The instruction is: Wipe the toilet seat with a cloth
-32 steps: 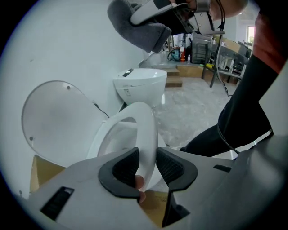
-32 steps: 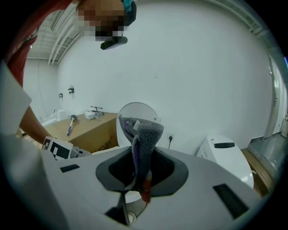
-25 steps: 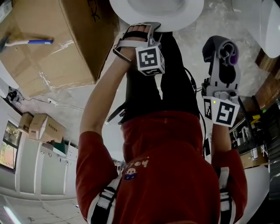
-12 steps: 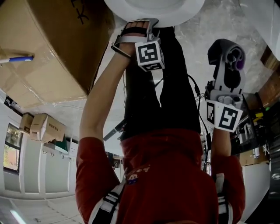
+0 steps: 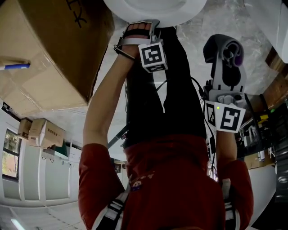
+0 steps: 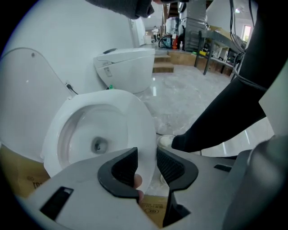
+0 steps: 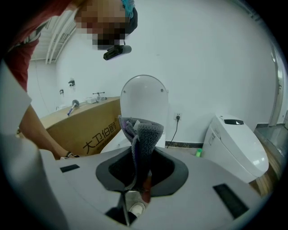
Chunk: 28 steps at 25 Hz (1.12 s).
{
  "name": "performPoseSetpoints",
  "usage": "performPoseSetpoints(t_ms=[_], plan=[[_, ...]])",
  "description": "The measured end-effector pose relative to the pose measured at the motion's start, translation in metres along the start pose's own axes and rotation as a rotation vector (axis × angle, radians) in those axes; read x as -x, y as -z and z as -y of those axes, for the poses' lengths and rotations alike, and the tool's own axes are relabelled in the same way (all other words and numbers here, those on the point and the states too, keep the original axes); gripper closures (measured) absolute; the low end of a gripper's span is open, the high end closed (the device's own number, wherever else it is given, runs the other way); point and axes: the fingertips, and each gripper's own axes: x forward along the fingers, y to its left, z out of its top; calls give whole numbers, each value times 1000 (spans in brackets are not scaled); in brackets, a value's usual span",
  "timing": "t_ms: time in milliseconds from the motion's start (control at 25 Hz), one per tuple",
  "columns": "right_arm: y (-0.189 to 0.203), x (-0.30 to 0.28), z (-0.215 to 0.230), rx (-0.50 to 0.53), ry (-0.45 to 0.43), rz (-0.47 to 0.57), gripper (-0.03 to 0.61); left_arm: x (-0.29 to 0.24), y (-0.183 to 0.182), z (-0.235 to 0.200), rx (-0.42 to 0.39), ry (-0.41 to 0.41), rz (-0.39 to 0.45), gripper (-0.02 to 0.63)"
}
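**Cloth closing in, seat not wiped yet**

Head view: your right tongs (image 5: 223, 67) have slid a little left toward the toilet seat (image 5: 157, 11) in the last half second. The cloth (image 5: 221, 47) is still in the air, well apart from the seat. Your left tongs (image 5: 145, 26) haven't budged from the front rim.

Left gripper view: tongs clenched across the seat edge, white rim filling the gap. Lid (image 6: 27, 85) is raised.

Right gripper view: tongs clamped on the grey cloth, which stands up out of them. Nothing touches it.

My read: you have the seat steadied, but wiping hasn't begun. The cloth needs to come down onto the rim.
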Motion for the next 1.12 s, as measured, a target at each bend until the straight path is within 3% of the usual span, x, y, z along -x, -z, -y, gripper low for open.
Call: performPoseSetpoints(t_ms=[80, 160, 240, 440, 600, 720, 840, 1120], plan=[[3, -7, -4, 2, -13, -10, 509, 9, -4, -2, 39, -27, 73, 487], [8, -16, -9, 14, -30, -34, 509, 26, -6, -12, 103, -108, 153, 531], [15, -27, -16, 18, -55, -64, 509, 47, -6, -25, 230, -197, 239, 552], [40, -64, -47, -69, -151, -172, 509, 112, 6, -75, 657, -436, 493, 600], [81, -102, -75, -113, -200, -314, 509, 151, 16, -102, 789, -572, 602, 601], [113, -122, -100, -101, -228, -400, 509, 171, 31, -115, 966, -682, 679, 601], [143, -139, -116, -66, -233, -473, 509, 186, 37, -128, 1004, -753, 746, 601], [161, -153, -129, -6, -257, -516, 509, 184, 50, -130, 994, -751, 728, 601]])
